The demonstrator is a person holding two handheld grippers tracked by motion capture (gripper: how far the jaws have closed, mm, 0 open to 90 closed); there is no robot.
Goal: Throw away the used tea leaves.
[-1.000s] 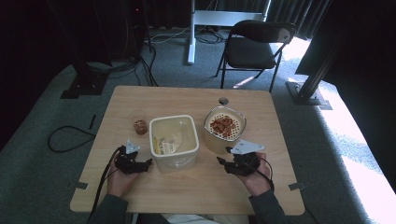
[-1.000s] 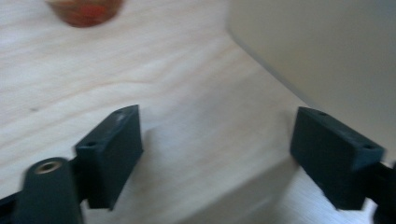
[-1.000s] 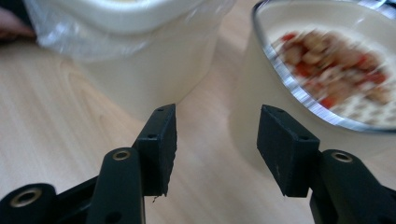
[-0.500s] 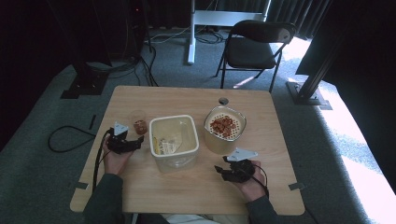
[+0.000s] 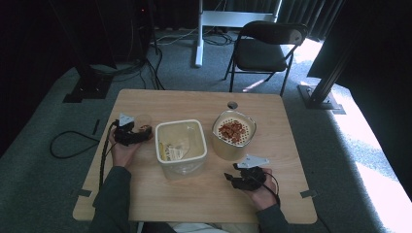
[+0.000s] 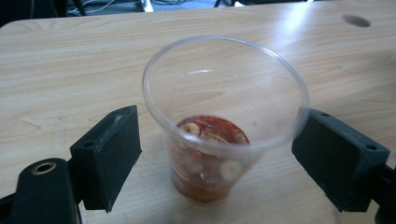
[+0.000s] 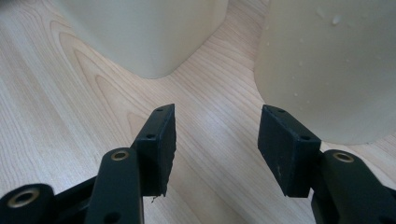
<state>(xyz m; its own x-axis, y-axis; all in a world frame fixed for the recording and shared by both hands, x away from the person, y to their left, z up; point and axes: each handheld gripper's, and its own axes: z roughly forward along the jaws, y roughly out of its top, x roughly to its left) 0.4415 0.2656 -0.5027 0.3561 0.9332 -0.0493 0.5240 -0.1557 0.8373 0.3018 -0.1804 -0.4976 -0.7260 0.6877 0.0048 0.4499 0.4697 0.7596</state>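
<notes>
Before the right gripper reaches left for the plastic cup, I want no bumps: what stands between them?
In the high view, the square cream tub stands between the right gripper and the plastic cup, which sits inside the left gripper.

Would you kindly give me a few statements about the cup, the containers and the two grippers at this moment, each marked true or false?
1. The clear plastic cup stands between the left gripper jaws. True; the jaws have just been opening, and the left one stands clear of the cup.
2. The cup is empty. False; red sauce with pale pieces lies in its bottom.
3. The right gripper holds the square tub. False; its open jaws hold nothing, above bare table.
4. The perforated strainer holds reddish-brown pieces. True.
5. The cup lies tipped over. False; it stands upright.
</notes>
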